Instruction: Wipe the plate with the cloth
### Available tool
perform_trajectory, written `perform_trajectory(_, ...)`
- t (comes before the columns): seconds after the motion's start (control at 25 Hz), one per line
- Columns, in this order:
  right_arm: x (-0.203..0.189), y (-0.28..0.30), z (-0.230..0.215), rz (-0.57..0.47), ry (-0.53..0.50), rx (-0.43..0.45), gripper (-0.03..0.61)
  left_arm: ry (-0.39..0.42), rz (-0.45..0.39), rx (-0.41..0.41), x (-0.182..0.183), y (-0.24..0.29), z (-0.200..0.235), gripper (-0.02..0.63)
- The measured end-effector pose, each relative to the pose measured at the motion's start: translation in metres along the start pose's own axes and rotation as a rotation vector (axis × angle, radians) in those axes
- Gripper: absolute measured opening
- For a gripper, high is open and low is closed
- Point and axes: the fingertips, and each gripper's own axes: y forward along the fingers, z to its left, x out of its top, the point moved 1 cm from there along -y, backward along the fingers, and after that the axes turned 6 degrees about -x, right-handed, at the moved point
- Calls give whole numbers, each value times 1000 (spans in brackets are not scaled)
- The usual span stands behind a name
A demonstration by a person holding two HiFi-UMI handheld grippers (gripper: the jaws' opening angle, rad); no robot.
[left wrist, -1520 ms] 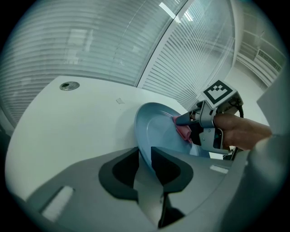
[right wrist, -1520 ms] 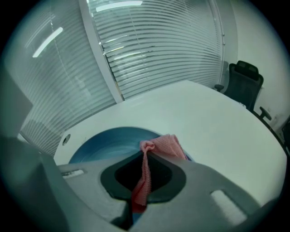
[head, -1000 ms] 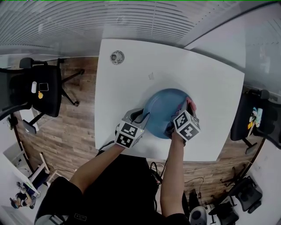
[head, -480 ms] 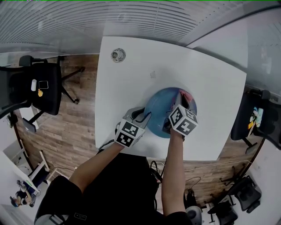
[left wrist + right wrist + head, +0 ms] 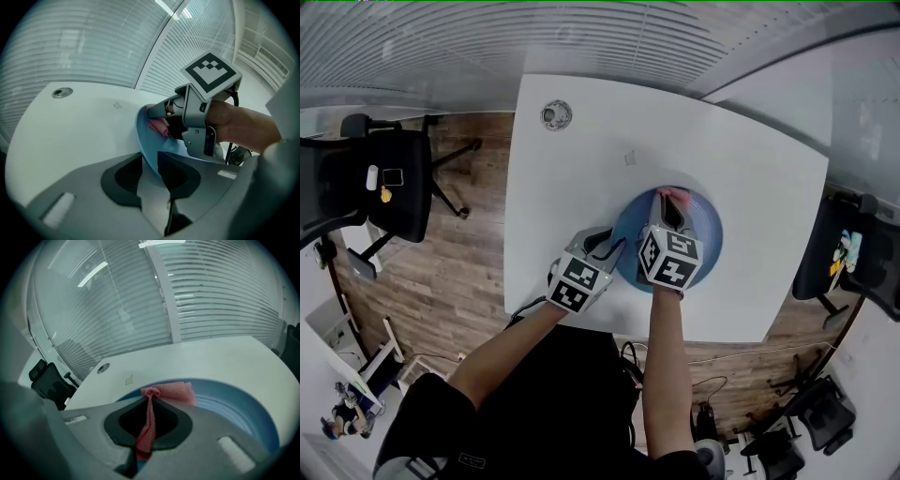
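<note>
The blue plate [image 5: 706,232], by the near edge of the white table [image 5: 581,159], is clamped at its left rim by the left gripper [image 5: 607,249]. A pink cloth [image 5: 176,392] is pinched in the right gripper [image 5: 665,202]. That rim hold, seemingly shallow, could be levered loose by wiping pressure.

This looks like an office: a white table [image 5: 581,187] with a round cable grommet [image 5: 555,115], black swivel chairs [image 5: 389,183] on castors at either side, slatted blinds [image 5: 534,42] behind glass walls, a wood-plank floor [image 5: 469,272] and loose cables [image 5: 722,384] under the table edge.
</note>
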Motion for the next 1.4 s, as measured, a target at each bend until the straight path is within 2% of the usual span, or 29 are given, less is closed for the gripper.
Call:
perform_trajectory(0.2,-9,-2,19,14,-95,68,12,-8,1,-1,0,1,-1,104)
perform_trajectory(0.6,-35,-13,56,111,-305,300,12,-21,8,15,0,-1,5,99)
perform_trajectory(0.8,-45,-21,68,148,-377,393,12,-37,2,18,1,-1,6,97)
perform_trajectory(1.08,-56,-28,71,164,-434,454,12,-37,10,15,1,-1,6,86)
perform_trajectory(1.4,-63,-33,69,194,-417,483,12,-22,27,-4,0,-1,6,71)
